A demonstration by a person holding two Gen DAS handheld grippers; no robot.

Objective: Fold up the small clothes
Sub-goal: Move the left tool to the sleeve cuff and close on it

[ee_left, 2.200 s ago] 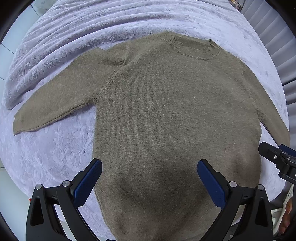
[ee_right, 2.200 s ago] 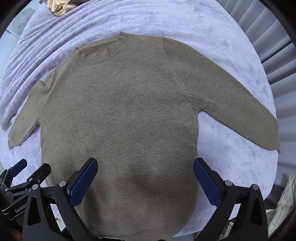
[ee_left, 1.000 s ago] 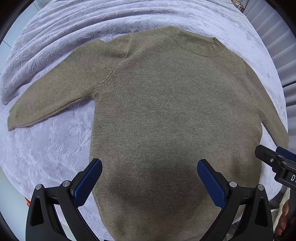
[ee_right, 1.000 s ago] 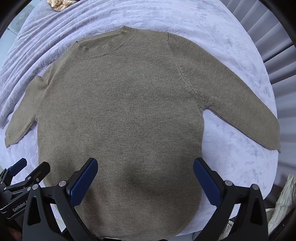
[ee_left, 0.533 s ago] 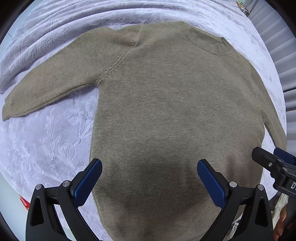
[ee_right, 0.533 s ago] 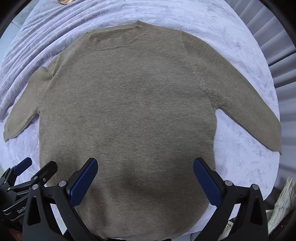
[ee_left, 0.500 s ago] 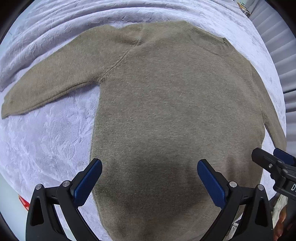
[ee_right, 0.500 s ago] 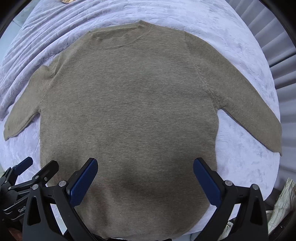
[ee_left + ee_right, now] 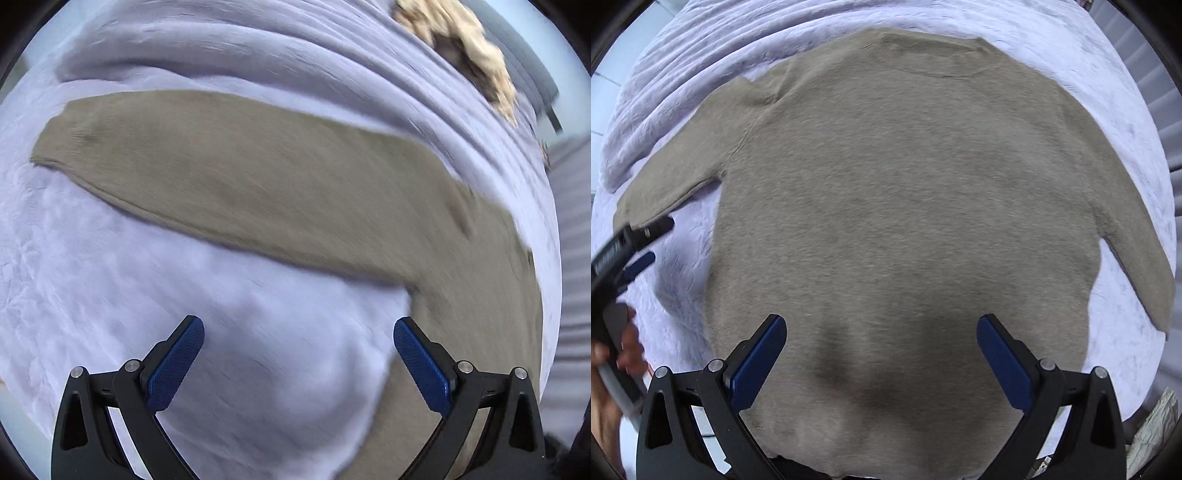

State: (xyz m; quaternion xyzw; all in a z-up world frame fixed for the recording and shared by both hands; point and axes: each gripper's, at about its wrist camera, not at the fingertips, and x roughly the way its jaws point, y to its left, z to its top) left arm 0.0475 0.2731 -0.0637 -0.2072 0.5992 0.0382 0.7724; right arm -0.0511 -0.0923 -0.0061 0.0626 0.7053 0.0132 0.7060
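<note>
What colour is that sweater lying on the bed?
The sweater is a plain olive-brown knit, clearest in the right wrist view.

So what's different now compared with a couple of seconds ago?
The left tool has swung away from the sweater's body toward its left sleeve, and now hangs open over the lilac bedspread just short of it. The right tool has eased forward over the sweater. Both tools are still open and holding nothing; the sweater still lies flat, unfolded.
</note>
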